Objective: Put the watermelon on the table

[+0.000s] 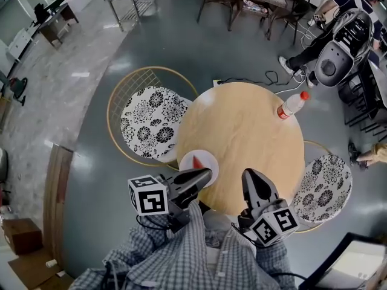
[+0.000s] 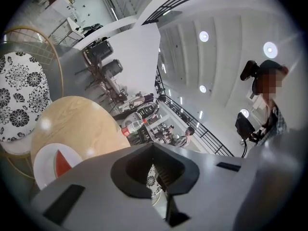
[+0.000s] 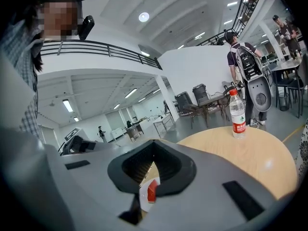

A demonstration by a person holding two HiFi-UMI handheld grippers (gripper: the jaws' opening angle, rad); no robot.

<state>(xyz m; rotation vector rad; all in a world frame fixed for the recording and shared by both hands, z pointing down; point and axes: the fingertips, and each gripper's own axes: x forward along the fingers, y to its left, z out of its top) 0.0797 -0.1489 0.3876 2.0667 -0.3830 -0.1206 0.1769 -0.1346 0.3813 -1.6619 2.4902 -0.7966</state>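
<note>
At the near edge of the table, head view: watermelon slice on a white plate. Left gripper view: left gripper closed, empty. Right gripper view: right gripper likewise. Probable step: approach; next, open jaws round the slice

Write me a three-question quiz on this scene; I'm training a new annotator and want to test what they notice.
1. True or false: the watermelon slice lies on a white plate on the round wooden table.
2. Multiple choice: the cap of the water bottle is A) blue, B) red, C) green.
3. Fill in: the jaws of the left gripper and the right gripper are both ____, with nothing held between them.

Key: 1 true; 2 B; 3 shut.
</note>
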